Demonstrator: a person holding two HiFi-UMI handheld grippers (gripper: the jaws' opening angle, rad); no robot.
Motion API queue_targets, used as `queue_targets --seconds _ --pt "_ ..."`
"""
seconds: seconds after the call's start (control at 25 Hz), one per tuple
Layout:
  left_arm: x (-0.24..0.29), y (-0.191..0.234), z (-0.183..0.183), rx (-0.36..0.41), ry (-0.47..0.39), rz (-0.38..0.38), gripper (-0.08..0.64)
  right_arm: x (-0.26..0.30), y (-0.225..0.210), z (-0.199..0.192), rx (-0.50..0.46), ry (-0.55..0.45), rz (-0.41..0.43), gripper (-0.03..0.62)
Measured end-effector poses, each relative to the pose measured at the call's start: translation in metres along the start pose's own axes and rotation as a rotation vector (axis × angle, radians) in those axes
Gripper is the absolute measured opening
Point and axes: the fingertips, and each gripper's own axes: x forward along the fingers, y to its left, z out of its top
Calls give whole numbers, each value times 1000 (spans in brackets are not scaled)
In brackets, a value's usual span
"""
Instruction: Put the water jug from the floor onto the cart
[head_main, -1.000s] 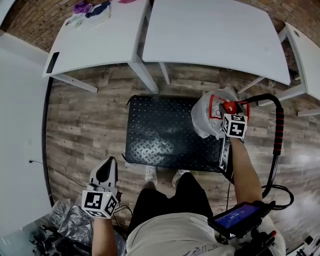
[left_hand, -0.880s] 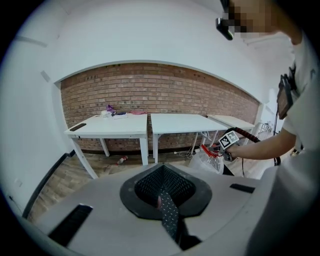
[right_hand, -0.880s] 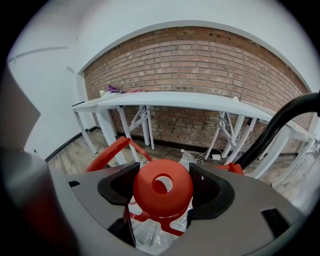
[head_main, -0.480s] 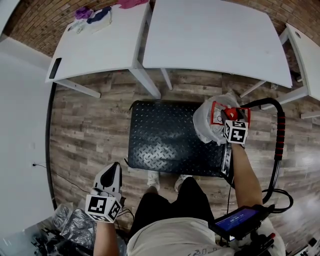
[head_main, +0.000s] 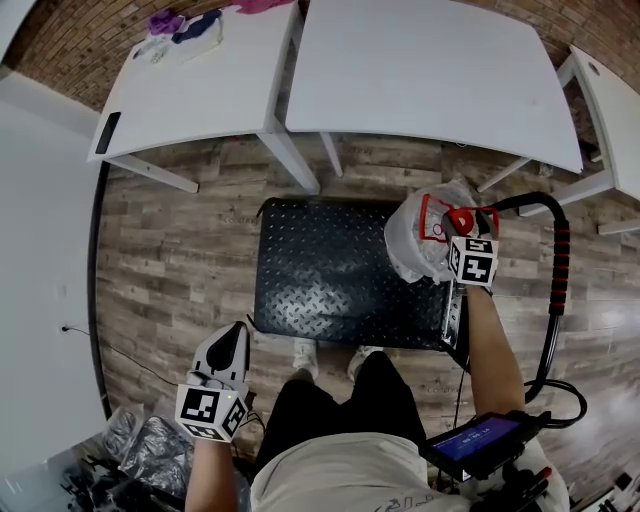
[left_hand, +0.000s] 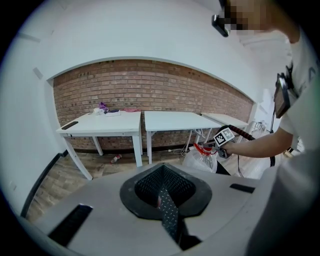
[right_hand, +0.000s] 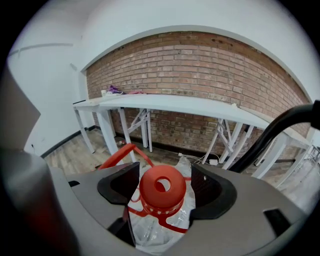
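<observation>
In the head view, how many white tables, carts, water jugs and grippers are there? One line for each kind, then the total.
White tables: 3
Cart: 1
Water jug: 1
Grippers: 2, the left gripper and the right gripper
Total: 7

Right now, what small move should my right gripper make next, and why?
Probably draw the right gripper up off the jug: the jug seems to rest on the cart near its push handle, and the jaws stand wide around the red cap.
</observation>
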Motion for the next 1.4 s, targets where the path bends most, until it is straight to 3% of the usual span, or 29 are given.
queue_targets --seconds 0.32,0.6,0.88,1.04,1.28,1.4 --pt "-6 12 21 14 -45 -57 0 -87 14 68 82 -225 -31 313" --pt "-5 14 55 58 -133 -182 0 -199 33 95 163 -374 -89 307" --pt "-27 25 83 123 -229 -321 0 -311 76 97 247 -489 -255 132" --pt "-40 30 89 147 -254 -414 0 -361 101 85 253 -500 -370 77" --pt "-52 28 99 180 -280 -517 0 -423 137 85 279 -541 -431 40" --pt "-62 16 98 189 -291 -552 0 -443 151 85 293 -542 -412 5"
